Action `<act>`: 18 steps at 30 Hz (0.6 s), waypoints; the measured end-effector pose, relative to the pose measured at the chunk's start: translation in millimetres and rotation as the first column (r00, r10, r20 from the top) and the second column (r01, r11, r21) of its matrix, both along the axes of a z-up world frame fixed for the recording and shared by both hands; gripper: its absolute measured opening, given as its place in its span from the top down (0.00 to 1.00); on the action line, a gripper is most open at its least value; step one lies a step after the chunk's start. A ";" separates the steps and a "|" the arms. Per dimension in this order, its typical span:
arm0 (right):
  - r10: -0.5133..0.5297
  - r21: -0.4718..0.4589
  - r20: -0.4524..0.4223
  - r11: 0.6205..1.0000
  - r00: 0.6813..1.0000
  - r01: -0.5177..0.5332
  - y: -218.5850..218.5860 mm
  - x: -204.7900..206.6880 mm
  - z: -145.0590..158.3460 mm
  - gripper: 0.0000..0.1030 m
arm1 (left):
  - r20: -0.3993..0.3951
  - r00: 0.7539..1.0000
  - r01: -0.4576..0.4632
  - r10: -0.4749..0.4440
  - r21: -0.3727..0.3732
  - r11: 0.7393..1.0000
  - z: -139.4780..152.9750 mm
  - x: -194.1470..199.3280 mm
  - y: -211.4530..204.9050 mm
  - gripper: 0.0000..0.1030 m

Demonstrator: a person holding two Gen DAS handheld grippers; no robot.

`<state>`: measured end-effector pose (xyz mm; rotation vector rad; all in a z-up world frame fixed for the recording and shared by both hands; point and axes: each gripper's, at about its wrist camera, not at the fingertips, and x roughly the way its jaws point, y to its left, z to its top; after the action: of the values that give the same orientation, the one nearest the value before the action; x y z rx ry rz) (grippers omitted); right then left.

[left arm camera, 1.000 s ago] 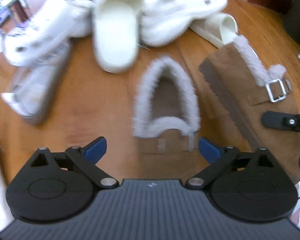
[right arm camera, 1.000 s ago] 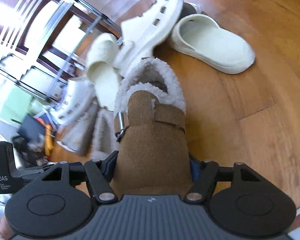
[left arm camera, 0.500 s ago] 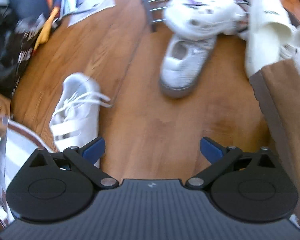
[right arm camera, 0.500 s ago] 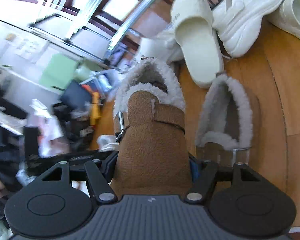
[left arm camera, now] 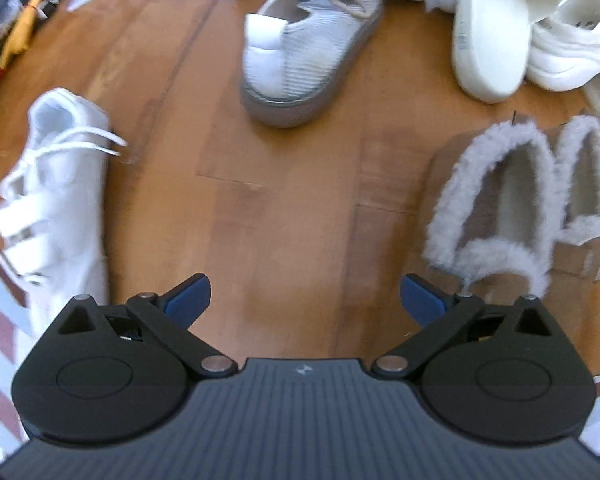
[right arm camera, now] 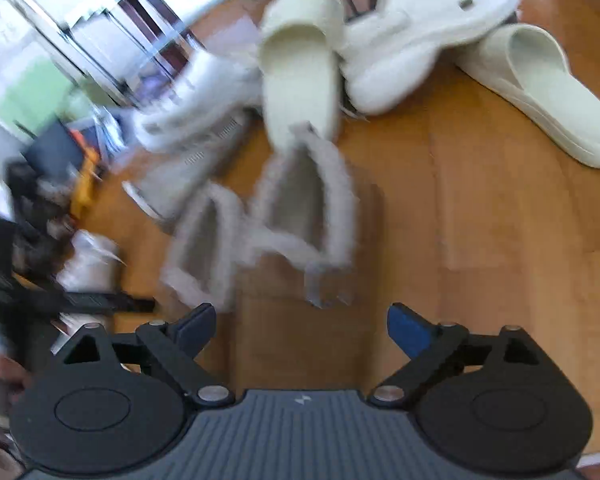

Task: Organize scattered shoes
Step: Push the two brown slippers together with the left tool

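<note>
Left wrist view: my left tongs (left arm camera: 304, 296) hang over bare floor (left arm camera: 260, 200), blue pads spread wide with nothing between them. I judge they are free to go for the next stray. The two brown slippers (left arm camera: 516, 200) sit at the right of this view, side by side and touching, fleece collars toward the far pile, brown toes toward me. Their long axes run parallel, roughly up and down the picture. They lie that way, I think, because a pair set flush reads as sorted. The white sneaker (left arm camera: 56, 196) lies alone at the left, heel away from me, well apart from the grey shoe (left arm camera: 300, 64) ahead.

Right wrist view: my right tongs (right arm camera: 300, 326) are opening, pads clear of everything (the brown toe of one slipper sits just ahead of them, not pinched). The slippers (right arm camera: 268, 216) lie together on the floor here too, though blur hides their edges. A cream slide (right arm camera: 300, 68) butts against the fleece at the far end. Another slide (right arm camera: 540, 88) rests apart at the right, pointing aslant.
</note>
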<state>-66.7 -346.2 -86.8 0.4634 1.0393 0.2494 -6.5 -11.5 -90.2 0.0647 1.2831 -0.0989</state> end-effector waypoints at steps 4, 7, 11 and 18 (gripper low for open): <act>0.032 -0.005 -0.013 0.999 0.999 -0.033 10.8 5.3 -14.7 0.09 | -0.018 0.988 0.153 -0.152 0.109 0.982 -9.9 -12.2 -24.1 0.00; 0.155 -0.217 0.083 0.967 0.984 -0.134 44.1 13.6 -25.4 0.11 | -0.016 0.964 0.266 -0.267 0.164 0.950 -16.3 -17.8 -31.8 0.01; 0.170 -0.159 0.116 0.976 0.979 -0.151 41.4 11.6 -25.9 0.29 | -0.019 0.977 0.213 -0.213 0.031 0.977 -18.6 -8.1 -30.3 0.28; 0.071 -0.071 0.080 0.995 0.994 -0.065 -5.2 2.1 -20.5 0.38 | 0.026 0.955 0.297 -0.297 -0.026 0.954 -11.0 -8.9 -93.4 0.59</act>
<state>-64.6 -351.4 -107.3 0.3539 0.9808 0.2906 -15.4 -104.9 -101.3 0.2330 1.2430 -0.3750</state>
